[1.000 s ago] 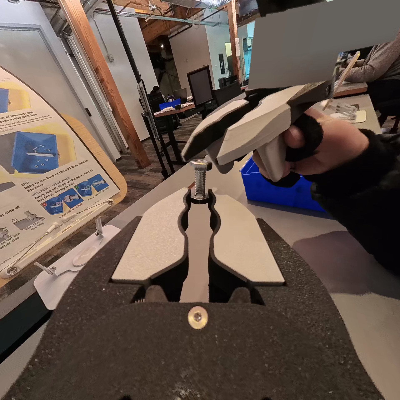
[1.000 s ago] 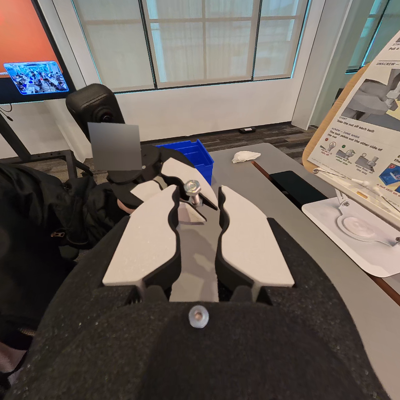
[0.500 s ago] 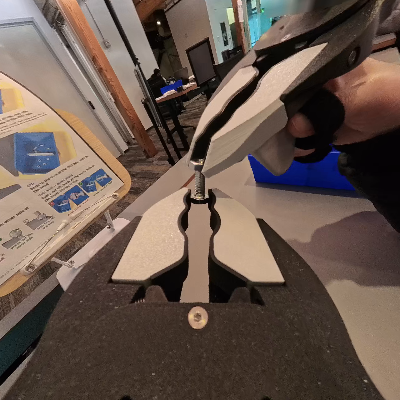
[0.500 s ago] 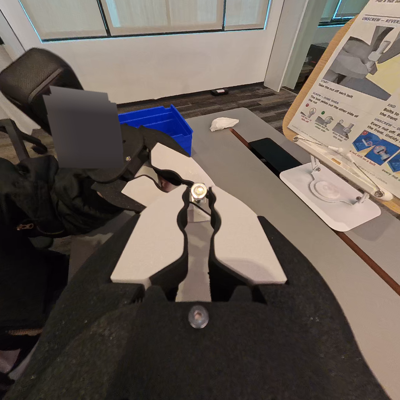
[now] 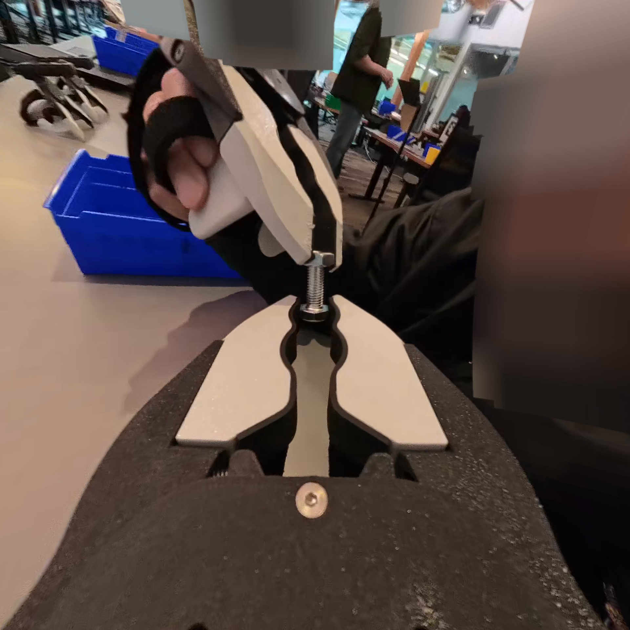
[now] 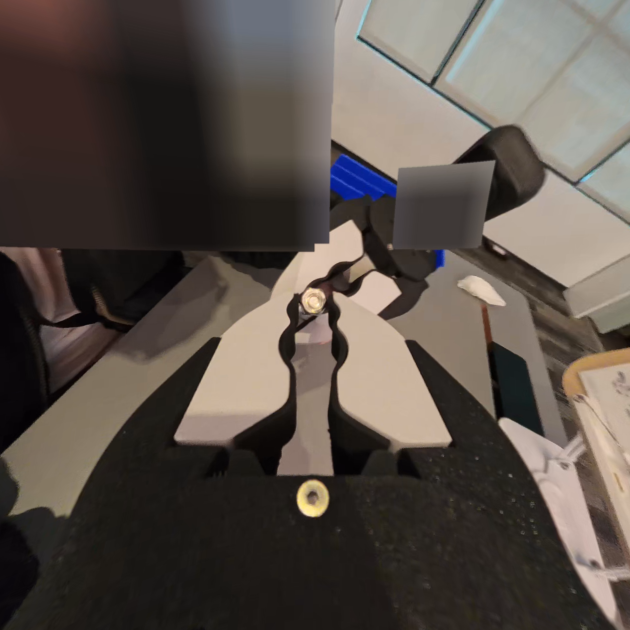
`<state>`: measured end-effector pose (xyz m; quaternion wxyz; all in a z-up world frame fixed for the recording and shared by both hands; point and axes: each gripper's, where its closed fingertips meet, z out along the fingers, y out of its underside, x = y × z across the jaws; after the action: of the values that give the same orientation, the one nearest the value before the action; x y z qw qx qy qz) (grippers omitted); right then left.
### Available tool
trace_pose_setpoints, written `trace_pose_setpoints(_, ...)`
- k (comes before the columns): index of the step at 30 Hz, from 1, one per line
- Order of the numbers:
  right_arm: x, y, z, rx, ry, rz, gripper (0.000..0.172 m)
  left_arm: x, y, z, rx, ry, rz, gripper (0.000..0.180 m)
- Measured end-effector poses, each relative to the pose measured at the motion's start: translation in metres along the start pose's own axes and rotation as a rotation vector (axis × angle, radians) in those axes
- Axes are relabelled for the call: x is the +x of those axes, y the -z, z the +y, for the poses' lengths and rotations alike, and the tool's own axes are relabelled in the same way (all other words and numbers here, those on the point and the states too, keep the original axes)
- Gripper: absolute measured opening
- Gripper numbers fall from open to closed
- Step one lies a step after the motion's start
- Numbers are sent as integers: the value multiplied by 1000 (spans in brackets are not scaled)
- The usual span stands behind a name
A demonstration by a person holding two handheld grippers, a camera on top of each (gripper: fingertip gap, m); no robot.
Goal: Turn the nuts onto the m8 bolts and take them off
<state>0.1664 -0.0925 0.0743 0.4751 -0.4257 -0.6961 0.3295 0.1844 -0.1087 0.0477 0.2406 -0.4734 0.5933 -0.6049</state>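
nut in left gripper, bolt upright above (head in right gripper), bin behind-left

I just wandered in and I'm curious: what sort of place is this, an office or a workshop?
Probably an open-plan workshop or lab in an office building. Blue parts bins sit on grey tables, more desks with bins stand behind, and large windows line one wall.

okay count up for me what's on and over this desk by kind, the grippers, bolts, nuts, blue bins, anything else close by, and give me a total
Grippers: 2, left gripper shut on the nut, right gripper shut on the bolt head
Bolts: 1, bolt
Nuts: 1, nut
Blue bins near the grippers: 1, blue bin
White crumpled wipes: 1, wipe
Total: 6
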Motion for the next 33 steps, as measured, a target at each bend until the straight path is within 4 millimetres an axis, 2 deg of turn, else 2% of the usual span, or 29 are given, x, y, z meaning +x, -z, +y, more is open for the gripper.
trace_pose_setpoints(2, 11, 2, 3, -15, -77, 50, 19, -16, 3, -1, 5, -1, -94, 15)
trace_pose_setpoints(3, 17, 3, 4, -12, -130, 78, 29, -22, 6, -2, 10, -14, -143, 15)
trace_pose_setpoints(4, 25, 4, 3, -5, -182, 111, 32, -27, 9, -4, 17, -23, -175, 15)
trace_pose_setpoints(6, 39, 7, 5, 1, -275, 181, 35, -37, 16, -11, 52, -35, -261, 15)
trace_pose_setpoints(10, 64, 15, 16, -10, -527, 328, 33, -68, 38, -18, 43, -150, -569, 15)
trace_pose_setpoints(13, 74, 16, 18, 48, -682, 373, 30, -76, 47, -22, 32, -206, -690, 15)
trace_pose_setpoints(17, 75, 9, 29, 11, -785, 419, 26, -84, 54, -24, -5, -284, -832, 15)
trace_pose_setpoints(23, 79, 8, 37, -3, -842, 465, 27, -92, 59, -26, -89, -421, -1028, 15)
trace_pose_setpoints(27, 77, 5, 36, -13, -823, 439, 16, -95, 59, -24, -121, -463, -1073, 15)
trace_pose_setpoints(30, 71, 5, 34, -65, -738, 416, 16, -90, 55, -23, -126, -445, -1002, 15)
trace_pose_setpoints(33, 55, 3, 26, -112, -591, 299, 16, -71, 42, -18, -110, -348, -790, 15)
